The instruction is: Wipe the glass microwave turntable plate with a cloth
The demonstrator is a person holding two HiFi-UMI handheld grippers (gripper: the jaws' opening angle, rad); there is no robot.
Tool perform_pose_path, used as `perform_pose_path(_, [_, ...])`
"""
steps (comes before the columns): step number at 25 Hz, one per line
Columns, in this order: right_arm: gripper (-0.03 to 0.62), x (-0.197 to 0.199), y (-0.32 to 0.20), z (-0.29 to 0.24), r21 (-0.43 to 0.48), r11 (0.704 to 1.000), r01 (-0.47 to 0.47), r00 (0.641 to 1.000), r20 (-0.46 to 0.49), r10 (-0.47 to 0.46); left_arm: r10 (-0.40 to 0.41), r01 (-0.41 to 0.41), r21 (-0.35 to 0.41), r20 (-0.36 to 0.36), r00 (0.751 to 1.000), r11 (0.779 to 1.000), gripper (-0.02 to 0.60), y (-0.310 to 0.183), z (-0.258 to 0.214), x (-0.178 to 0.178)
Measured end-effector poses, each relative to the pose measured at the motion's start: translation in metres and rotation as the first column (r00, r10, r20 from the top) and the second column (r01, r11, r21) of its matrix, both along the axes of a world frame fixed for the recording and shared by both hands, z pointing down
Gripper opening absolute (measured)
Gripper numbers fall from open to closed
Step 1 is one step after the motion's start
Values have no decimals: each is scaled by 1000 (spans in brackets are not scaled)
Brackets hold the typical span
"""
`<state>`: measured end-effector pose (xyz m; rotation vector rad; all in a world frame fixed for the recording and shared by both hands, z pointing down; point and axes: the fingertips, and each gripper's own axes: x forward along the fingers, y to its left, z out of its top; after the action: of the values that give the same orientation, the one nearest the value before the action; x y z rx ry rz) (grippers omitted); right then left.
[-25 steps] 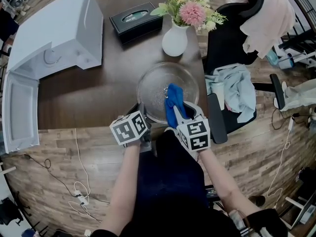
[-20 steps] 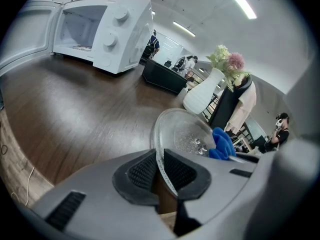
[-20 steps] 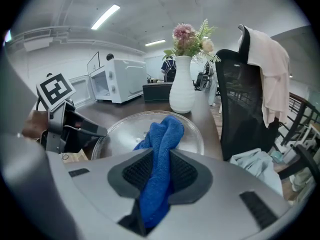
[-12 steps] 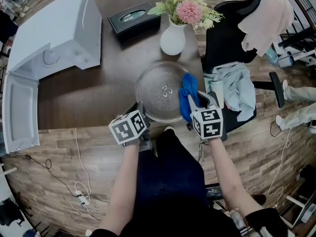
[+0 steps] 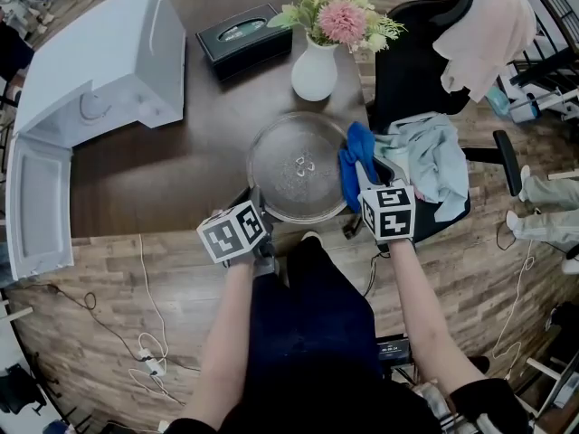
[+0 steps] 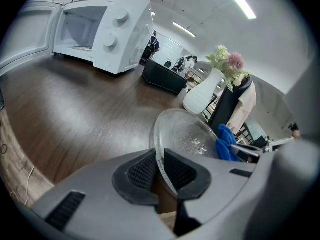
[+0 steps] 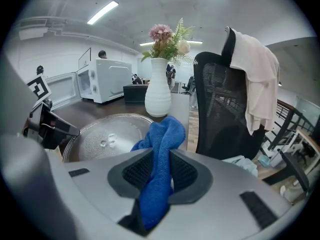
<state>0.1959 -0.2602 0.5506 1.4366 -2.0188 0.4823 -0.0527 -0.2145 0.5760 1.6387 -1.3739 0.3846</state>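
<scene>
The round glass turntable plate [image 5: 298, 165] lies on the dark wooden table [image 5: 163, 174] near its front edge. My left gripper [image 5: 258, 208] is shut on the plate's near rim [image 6: 161, 156]; the glass edge runs between its pads. My right gripper [image 5: 362, 174] is shut on a blue cloth [image 5: 355, 156], which rests at the plate's right rim. In the right gripper view the blue cloth [image 7: 159, 156] bunches up between the pads and hangs below them, with the plate [image 7: 107, 136] to its left.
A white vase of flowers [image 5: 315, 70] stands just behind the plate. A black tissue box [image 5: 246, 36] and a white microwave [image 5: 99, 61] with its door open sit farther back and left. A black office chair [image 5: 425, 107] draped with cloths stands right of the table.
My right gripper has slid the blue cloth from the plate's middle to its right rim. The left gripper and the plate have stayed put.
</scene>
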Motion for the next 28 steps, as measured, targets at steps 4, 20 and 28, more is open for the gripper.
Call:
perform_pose_path(4, [81,0,1,1,-8,1000,-25,1000,18,25,0,0,-7,-18,1000,1000,49,0,-1,0])
perform_pose_path(20, [81,-5,3,-9,-27,996,-80,984,157,83,-25,26,5,-101,995,1000,103,1,-8,-1])
perform_pose_path(28, [83,-10,-4,-53,6,990,-141,941,311,133,26,-18,78,-97,995,997,110,-6,-44,0])
